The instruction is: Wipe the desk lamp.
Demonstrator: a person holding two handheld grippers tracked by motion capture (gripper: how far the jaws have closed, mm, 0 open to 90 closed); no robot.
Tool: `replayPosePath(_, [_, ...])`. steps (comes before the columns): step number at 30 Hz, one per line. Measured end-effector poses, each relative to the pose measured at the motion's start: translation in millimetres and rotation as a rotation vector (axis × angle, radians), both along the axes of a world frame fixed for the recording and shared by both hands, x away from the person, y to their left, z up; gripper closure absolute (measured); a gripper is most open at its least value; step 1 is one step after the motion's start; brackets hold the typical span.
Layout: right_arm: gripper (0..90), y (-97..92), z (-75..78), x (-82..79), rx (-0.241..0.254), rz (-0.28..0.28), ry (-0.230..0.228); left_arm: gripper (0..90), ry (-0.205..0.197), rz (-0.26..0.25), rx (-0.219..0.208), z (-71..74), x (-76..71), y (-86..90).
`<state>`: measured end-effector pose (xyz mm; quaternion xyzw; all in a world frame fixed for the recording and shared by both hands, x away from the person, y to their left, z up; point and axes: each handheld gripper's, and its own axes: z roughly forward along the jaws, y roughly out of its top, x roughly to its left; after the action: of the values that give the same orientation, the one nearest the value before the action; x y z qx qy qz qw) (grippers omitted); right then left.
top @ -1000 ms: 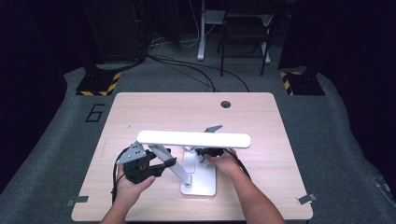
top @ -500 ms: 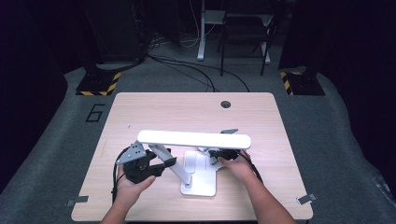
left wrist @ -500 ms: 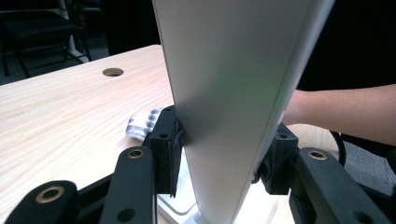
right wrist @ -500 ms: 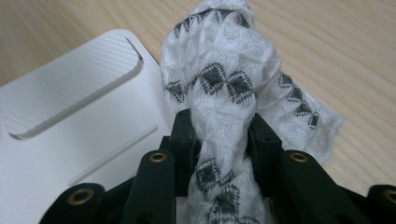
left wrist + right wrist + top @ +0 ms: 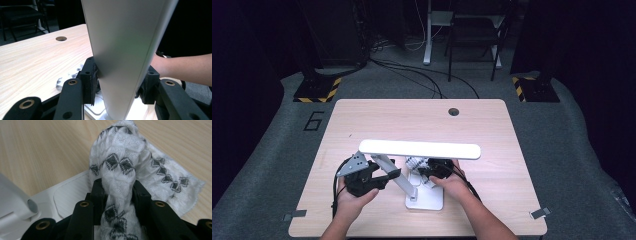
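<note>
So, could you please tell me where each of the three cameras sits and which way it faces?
High view: above the person's side, looking forward and down on the table; both forearms, left gripper and right gripper show.
Left gripper view: rides the left gripper, looking along its jaws clamped on the lamp arm; the other forearm shows.
Right gripper view: rides the right gripper, looking down at the cloth pinched over the lamp base.
Shared: lamp, cloth and table.

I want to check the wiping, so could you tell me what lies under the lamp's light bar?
Under the light bar, the right tool holds a white patterned cloth at the lamp base. The bar covers the back of the cloth from above, so the contact there cannot be seen.
</note>
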<state>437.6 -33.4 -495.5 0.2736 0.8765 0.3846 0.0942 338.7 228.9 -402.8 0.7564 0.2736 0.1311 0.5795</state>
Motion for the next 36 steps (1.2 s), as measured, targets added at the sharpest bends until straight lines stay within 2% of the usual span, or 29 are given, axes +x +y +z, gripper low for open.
replayPosePath(2, [68.0, -1.0, 0.0, -1.7, 0.001, 0.002, -0.001, 57.2, -0.001, 0.0, 0.002, 0.0, -0.1, 0.0])
replayPosePath(4, [68.2, -2.5, -0.3, -7.8, 0.0, 0.032, -0.008, 57.2, 0.0, 0.001, 0.0, -0.1, 0.0, -0.1])
replayPosePath(5, [68.2, -2.9, 0.6, -14.5, -0.014, 0.073, 0.008, 57.2, -0.002, 0.0, 0.001, 0.0, 0.0, 0.0])
replayPosePath(7, [68.2, -2.2, 0.8, -17.9, -0.018, 0.081, 0.009, 57.2, -0.002, 0.0, 0.002, 0.0, -0.1, 0.0])
replayPosePath(8, [68.3, -0.2, 2.1, -26.4, -0.021, 0.12, 0.018, 57.2, -0.001, -0.001, 0.001, 0.0, 0.1, 0.0])
replayPosePath(11, [68.4, 1.5, 2.7, -29.0, -0.004, 0.141, 0.023, 57.2, -0.002, -0.001, 0.001, 0.0, 0.1, -0.2])
replayPosePath(12, [69.1, 3.7, 2.8, -30.4, 0.044, 0.16, 0.059, 57.2, -0.002, -0.002, 0.001, 0.1, 0.2, -0.2])
replayPosePath(17, [69.8, 6.1, -0.3, -25.5, 0.065, 0.16, 0.066, 57.2, -0.004, -0.007, 0.001, 0.1, 0.6, -0.3])
replayPosePath(18, [70.0, 8.8, -0.7, -22.9, 0.066, 0.14, 0.06, 57.2, -0.004, -0.008, 0.0, 0.0, 0.6, -0.3])
replayPosePath(24, [70.3, 18.1, -1.7, -10.9, 0.067, 0.107, 0.021, 57.1, -0.007, -0.01, 0.001, 0.0, 0.6, -0.4])
replayPosePath(26, [70.4, 24.3, -1.9, -3.3, 0.051, 0.073, -0.009, 57.1, -0.008, -0.01, 0.005, -0.1, 0.5, 0.2])
replayPosePath(27, [70.4, 24.3, -1.9, -3.3, 0.051, 0.073, -0.009, 57.1, -0.008, -0.01, 0.005, -0.1, 0.5, 0.2])
replayPosePath(28, [70.3, 26.8, -1.6, 2.1, 0.038, 0.041, -0.019, 57.1, -0.005, -0.005, 0.003, -0.2, 0.2, 0.3])
replayPosePath(30, [70.3, 26.4, -1.2, 4.4, 0.03, 0.031, -0.019, 57.1, -0.007, -0.002, 0.001, -0.4, 0.0, 0.2])
replayPosePath(32, [70.3, 24.6, -1.3, 10.4, 0.025, -0.002, -0.027, 57.1, -0.003, -0.003, 0.002, -0.2, 0.0, 0.5])
replayPosePath(33, [70.0, 22.2, -0.8, 14.6, 0.011, -0.025, -0.042, 57.2, -0.002, -0.007, 0.003, -0.1, 0.1, 0.7])
replayPosePath(34, [69.8, 16.7, -1.0, 19.7, -0.023, -0.072, -0.023, 57.1, 0.0, -0.005, 0.0, -0.3, -0.2, 0.5])
replayPosePath(36, [69.7, 13.7, -1.7, 21.3, -0.008, -0.081, -0.02, 57.2, -0.001, -0.006, 0.001, -0.2, -0.1, 0.7])
